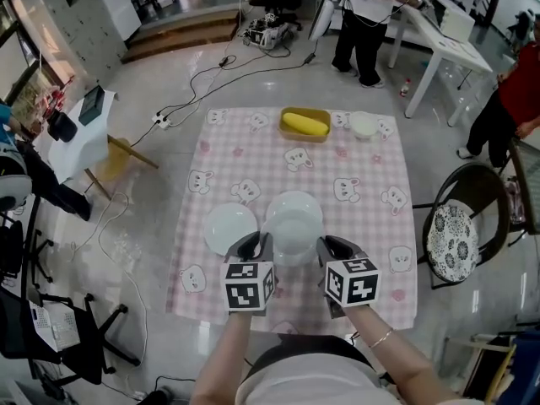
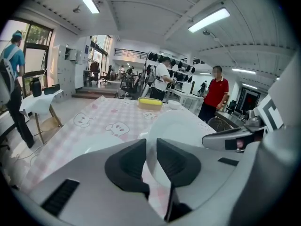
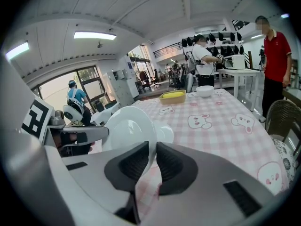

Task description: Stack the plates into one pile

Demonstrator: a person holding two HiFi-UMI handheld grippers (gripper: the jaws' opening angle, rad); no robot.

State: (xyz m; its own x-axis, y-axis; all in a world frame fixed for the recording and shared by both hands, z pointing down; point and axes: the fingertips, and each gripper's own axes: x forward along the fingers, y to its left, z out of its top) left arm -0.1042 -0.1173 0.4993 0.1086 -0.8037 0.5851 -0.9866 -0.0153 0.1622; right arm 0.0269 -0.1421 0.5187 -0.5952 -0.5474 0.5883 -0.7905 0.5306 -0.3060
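The left gripper (image 1: 256, 245) and right gripper (image 1: 332, 246) each clamp the rim of one plate (image 1: 294, 219) – raised off the cloth (image 1: 371, 163) – beside another plate (image 1: 229, 226).

A glossy grey floor (image 1: 143, 226) is seen around a table draped in a pink-and-white checked cloth printed with rabbits (image 1: 371, 171). Black cables (image 1: 224, 61) are trailed toward a low wooden step (image 1: 181, 36). A small white side table (image 1: 84, 150) is set at the left, a white desk (image 1: 464, 56) at the upper right, and a black metal chair with a patterned round cushion (image 1: 451, 234) just beside the cloth. A white vaulted ceiling (image 2: 141, 13) is lit by long fluorescent tubes (image 2: 209, 20), and daylight is admitted through a tall window (image 2: 40, 44).
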